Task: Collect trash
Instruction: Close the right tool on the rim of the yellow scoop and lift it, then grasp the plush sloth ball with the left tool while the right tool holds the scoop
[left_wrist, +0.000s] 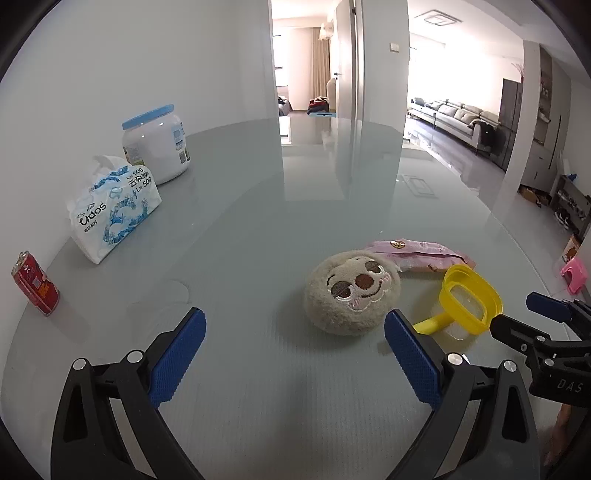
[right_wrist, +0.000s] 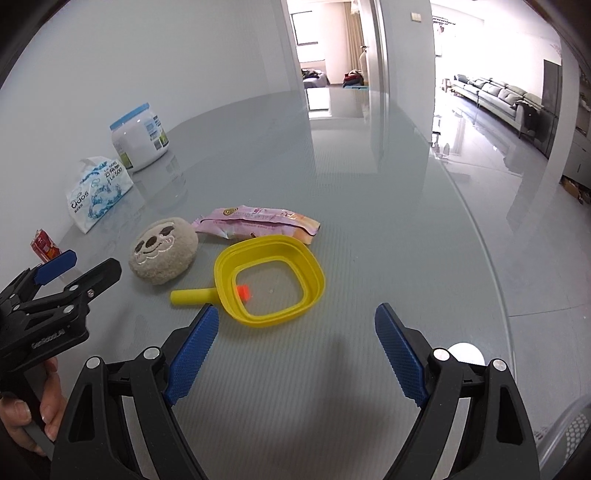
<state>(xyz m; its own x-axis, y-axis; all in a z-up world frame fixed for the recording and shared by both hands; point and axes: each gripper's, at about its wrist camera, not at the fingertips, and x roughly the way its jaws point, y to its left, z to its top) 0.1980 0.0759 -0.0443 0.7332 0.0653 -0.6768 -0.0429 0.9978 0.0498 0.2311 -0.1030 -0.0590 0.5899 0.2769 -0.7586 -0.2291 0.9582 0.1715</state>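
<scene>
A crumpled pink snack wrapper (right_wrist: 258, 221) lies on the glossy grey table (right_wrist: 369, 221), just behind a yellow scoop-shaped container (right_wrist: 314, 269) with a short handle. A small red-orange bit (right_wrist: 242, 291) lies inside the container. My right gripper (right_wrist: 297, 317) is open and empty, just short of the container's near rim. My left gripper (left_wrist: 295, 325) is open and empty too, short of a round beige plush toy (left_wrist: 351, 291). The left wrist view also has the wrapper (left_wrist: 417, 253), the container (left_wrist: 469, 299) and the right gripper (left_wrist: 513, 312) at its right edge.
Along the wall at left stand a red can (left_wrist: 35, 284), a tissue pack (left_wrist: 114, 210) and a white jar with a blue lid (left_wrist: 155, 144). A hand (right_wrist: 37, 417) holds the left gripper (right_wrist: 94, 260). The table's curved edge (right_wrist: 495, 280) runs at right.
</scene>
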